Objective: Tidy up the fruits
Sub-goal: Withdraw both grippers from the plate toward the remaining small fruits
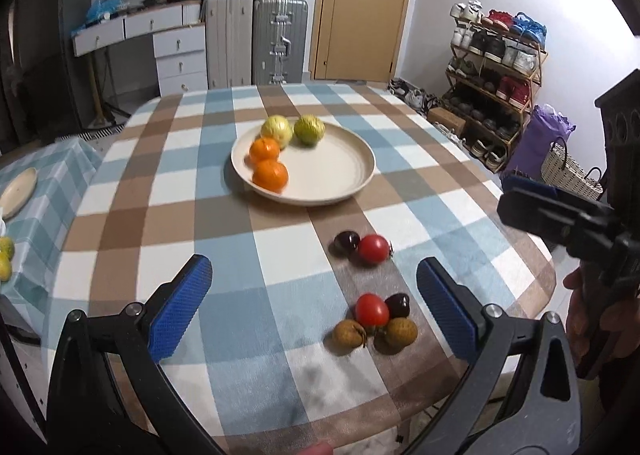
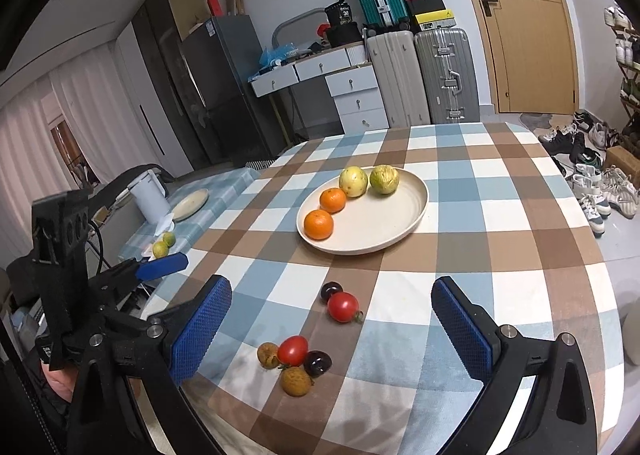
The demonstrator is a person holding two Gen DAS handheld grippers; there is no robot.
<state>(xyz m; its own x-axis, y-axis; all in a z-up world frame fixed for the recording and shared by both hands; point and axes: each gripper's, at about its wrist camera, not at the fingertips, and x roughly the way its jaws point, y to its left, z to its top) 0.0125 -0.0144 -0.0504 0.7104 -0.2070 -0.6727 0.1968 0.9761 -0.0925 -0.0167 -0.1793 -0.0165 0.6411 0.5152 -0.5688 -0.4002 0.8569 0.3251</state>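
Note:
A cream plate on the checked table holds two oranges and two yellow-green fruits. Nearer, a dark cherry touches a red tomato. Closest lies a cluster: a tomato, a cherry and two brown lychees. My left gripper is open and empty, left of the cluster. My right gripper is open and empty above the small fruits.
A side table on the left carries a second plate, green citrus and a white kettle. Suitcases, drawers and a door stand behind. A shoe rack is at the right.

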